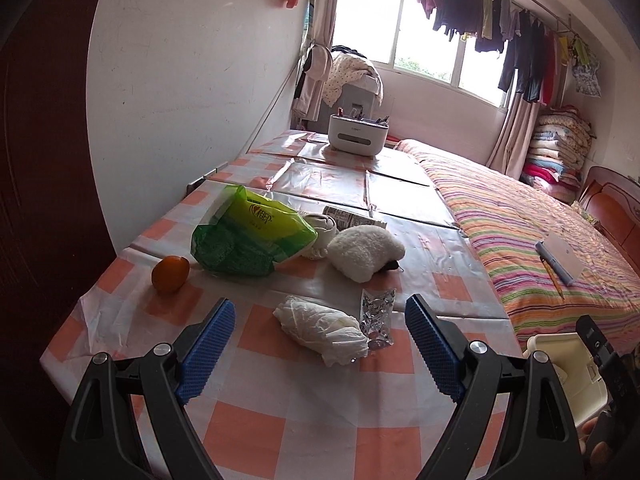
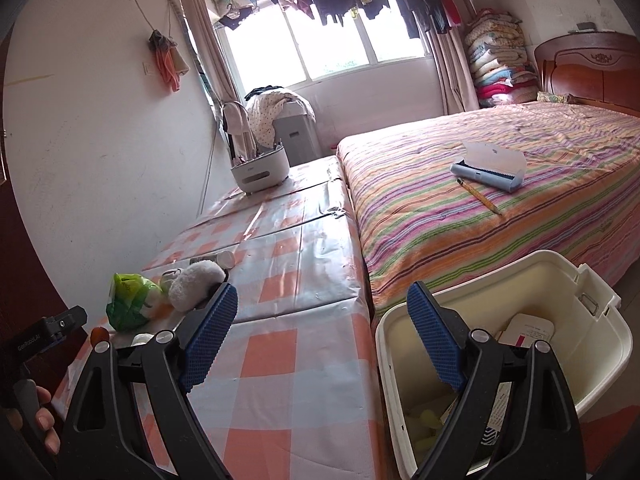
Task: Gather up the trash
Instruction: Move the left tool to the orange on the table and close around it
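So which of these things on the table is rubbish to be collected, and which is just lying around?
Likely for the job:
- crumpled white tissue wad
- shiny foil wrapper
- white bin, already holding some rubbish
- left gripper, open, facing the tissue

Probably just lying about:
- orange
- green plastic package
- fluffy white toy
- pencil on the bed

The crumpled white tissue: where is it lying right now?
In the left wrist view, the crumpled white tissue lies on the checked tablecloth ahead of the open left gripper, touching a silver wrapper.
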`<action>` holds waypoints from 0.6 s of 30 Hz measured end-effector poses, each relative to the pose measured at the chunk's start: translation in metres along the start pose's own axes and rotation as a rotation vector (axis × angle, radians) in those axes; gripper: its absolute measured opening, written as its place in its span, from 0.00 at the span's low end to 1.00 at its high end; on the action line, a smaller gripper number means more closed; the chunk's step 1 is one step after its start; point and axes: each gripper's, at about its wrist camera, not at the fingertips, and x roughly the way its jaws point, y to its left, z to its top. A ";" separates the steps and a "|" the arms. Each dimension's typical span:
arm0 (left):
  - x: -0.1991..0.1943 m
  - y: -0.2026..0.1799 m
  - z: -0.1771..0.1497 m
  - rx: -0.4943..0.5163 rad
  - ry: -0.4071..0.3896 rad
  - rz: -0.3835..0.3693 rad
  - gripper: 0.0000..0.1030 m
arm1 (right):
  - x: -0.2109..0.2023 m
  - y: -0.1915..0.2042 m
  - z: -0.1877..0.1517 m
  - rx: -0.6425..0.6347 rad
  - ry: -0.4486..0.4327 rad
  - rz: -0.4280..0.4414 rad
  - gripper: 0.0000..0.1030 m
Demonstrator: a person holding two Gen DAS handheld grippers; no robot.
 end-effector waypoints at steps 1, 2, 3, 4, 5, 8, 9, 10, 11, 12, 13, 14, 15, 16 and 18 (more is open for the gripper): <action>-0.001 0.006 0.001 -0.006 -0.009 0.012 0.82 | 0.002 0.005 0.000 -0.010 0.003 0.009 0.83; -0.003 0.011 0.002 -0.011 -0.016 0.023 0.82 | 0.004 0.010 -0.001 -0.023 0.005 0.014 0.83; -0.004 0.017 0.003 -0.019 -0.023 0.032 0.82 | 0.006 0.015 -0.001 -0.036 0.008 0.018 0.83; -0.005 0.024 0.003 -0.031 -0.028 0.039 0.82 | 0.009 0.019 -0.002 -0.047 0.015 0.023 0.83; -0.007 0.029 0.004 -0.041 -0.031 0.046 0.82 | 0.012 0.023 -0.002 -0.054 0.024 0.030 0.83; -0.010 0.045 0.005 -0.066 -0.036 0.062 0.82 | 0.021 0.035 -0.005 -0.069 0.054 0.053 0.83; -0.011 0.050 0.005 -0.071 -0.036 0.068 0.82 | 0.024 0.039 -0.005 -0.072 0.065 0.063 0.83; -0.011 0.055 0.005 -0.076 -0.036 0.076 0.82 | 0.028 0.043 -0.006 -0.075 0.077 0.075 0.83; -0.012 0.059 0.005 -0.081 -0.035 0.083 0.82 | 0.031 0.047 -0.007 -0.077 0.090 0.087 0.83; -0.012 0.064 0.004 -0.086 -0.034 0.089 0.82 | 0.034 0.051 -0.007 -0.080 0.103 0.099 0.83; -0.012 0.068 0.004 -0.092 -0.033 0.096 0.82 | 0.038 0.056 -0.007 -0.084 0.115 0.110 0.83; -0.011 0.073 0.004 -0.096 -0.030 0.106 0.82 | 0.041 0.060 -0.008 -0.088 0.128 0.123 0.83; -0.011 0.078 0.004 -0.100 -0.028 0.118 0.82 | 0.045 0.064 -0.008 -0.092 0.143 0.138 0.83; -0.010 0.083 0.005 -0.105 -0.027 0.129 0.82 | 0.049 0.068 -0.008 -0.092 0.158 0.154 0.83; -0.008 0.091 0.006 -0.107 -0.022 0.155 0.82 | 0.055 0.075 -0.009 -0.093 0.181 0.170 0.83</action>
